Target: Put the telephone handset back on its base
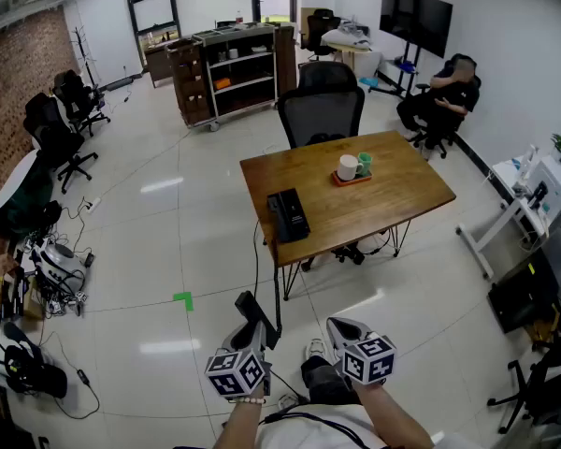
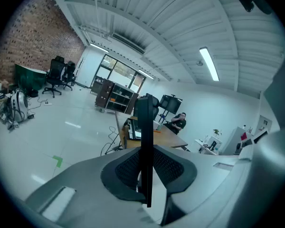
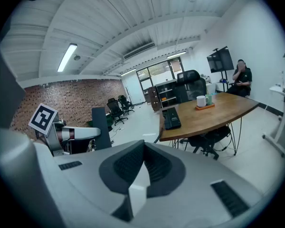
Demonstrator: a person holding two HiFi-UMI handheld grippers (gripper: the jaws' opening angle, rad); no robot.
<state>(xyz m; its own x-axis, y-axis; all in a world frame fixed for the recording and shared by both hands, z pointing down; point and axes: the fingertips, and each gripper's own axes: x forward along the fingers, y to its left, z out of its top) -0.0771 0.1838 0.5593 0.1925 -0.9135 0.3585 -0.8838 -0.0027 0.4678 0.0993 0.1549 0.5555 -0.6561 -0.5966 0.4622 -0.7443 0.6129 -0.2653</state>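
Gripping handset [image 2: 145,127] in left claw [image 2: 147,172], right claw [image 3: 142,167] closed empty, base [image 1: 287,215] well apart

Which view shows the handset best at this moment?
The left gripper view: the handset stands large and edge-on, clamped between the left gripper's jaws. The right gripper view shows its broad side, smaller, off to the left. The head view shows only a small dark end above that gripper.

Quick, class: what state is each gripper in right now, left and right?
Left gripper: closed on the telephone handset.
Right gripper: closed, nothing between its jaws.
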